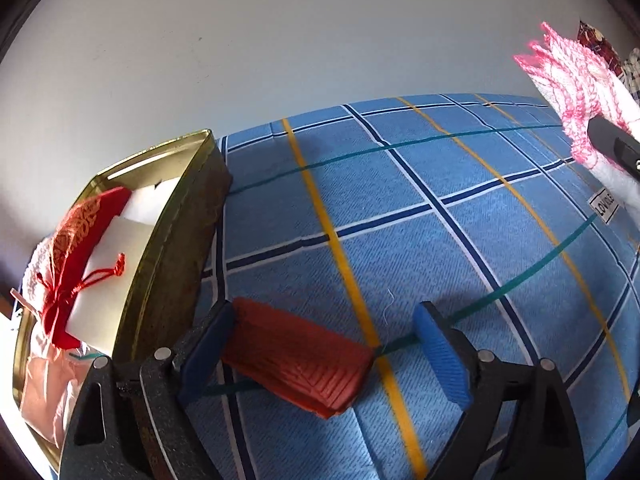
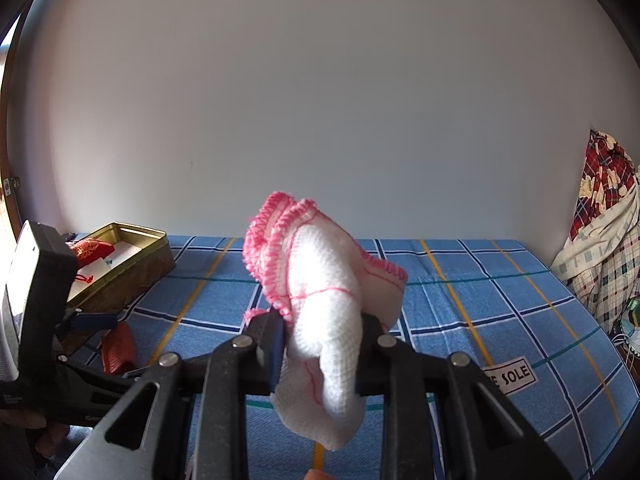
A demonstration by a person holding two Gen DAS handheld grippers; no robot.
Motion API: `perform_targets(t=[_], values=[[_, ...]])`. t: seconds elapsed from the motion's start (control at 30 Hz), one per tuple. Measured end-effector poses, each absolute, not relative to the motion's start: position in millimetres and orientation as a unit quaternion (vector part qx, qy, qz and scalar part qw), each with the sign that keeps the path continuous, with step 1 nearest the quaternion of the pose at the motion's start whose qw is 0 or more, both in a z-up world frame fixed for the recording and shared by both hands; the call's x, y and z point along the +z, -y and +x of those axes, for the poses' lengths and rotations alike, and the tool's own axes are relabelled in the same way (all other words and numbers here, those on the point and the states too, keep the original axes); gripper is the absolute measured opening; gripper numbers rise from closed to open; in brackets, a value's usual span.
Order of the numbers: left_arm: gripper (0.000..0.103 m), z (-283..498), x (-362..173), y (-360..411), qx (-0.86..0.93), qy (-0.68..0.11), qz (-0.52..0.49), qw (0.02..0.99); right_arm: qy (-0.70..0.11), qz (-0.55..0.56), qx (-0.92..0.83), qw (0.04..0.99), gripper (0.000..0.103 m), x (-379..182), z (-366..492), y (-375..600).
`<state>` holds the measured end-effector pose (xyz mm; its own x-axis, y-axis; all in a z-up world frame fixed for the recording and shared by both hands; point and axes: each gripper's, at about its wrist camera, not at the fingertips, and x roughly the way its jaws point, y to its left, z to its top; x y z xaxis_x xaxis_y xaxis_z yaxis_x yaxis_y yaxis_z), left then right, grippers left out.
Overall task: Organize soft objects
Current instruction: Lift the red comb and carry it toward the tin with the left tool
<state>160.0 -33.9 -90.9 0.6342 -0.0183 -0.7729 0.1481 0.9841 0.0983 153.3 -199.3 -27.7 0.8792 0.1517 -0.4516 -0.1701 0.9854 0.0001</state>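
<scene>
The left tongs (image 1: 320, 356) stand wide open over the blue plaid bedsheet (image 1: 460, 216), straddling a red ribbed pouch (image 1: 296, 356) that lies flat between the two pads, its near-left end close against the dark left pad and a clear gap before the bright blue right pad (image 1: 440, 356); its long axis runs roughly across the opening, from pad to pad. The gold tin (image 1: 176, 248), already holding a red drawstring bag (image 1: 76, 256), lies just left of these tongs. The right tongs (image 2: 320, 340) are clamped on a white cloth with pink edging (image 2: 320, 280), held off the bed well to the right, so the left hand is judged nearer to pouch and tin.
</scene>
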Motion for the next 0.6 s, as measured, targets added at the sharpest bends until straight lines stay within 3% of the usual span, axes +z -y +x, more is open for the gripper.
perform_targets(t=[0.03,0.17,0.23,0.3,0.43,0.6], values=[[0.089,159.8,-90.9,33.2,-0.046,-0.425,0.076,0.901,-0.232,-0.020,0.083,0.969,0.025,-27.8,153.8,198.9],[0.066,152.6,-87.3,29.3,-0.023,-0.414,0.090,0.905,-0.229,-0.023,0.085,0.969,0.025,-27.9,153.4,198.3],[0.064,150.1,-86.0,26.4,-0.026,-0.414,0.083,0.906,-0.228,-0.023,0.086,0.970,0.025,-27.9,152.9,198.9],[0.043,148.8,-84.3,25.1,-0.013,-0.406,0.091,0.909,-0.228,-0.023,0.085,0.970,0.025,-27.7,152.7,198.9],[0.033,149.9,-81.3,16.7,-0.020,-0.408,0.069,0.910,-0.225,-0.021,0.086,0.970,0.025,-27.3,152.2,199.9],[0.003,145.3,-75.9,7.2,-0.037,-0.408,0.032,0.912,-0.225,-0.021,0.086,0.970,0.025,-27.9,150.5,200.1]])
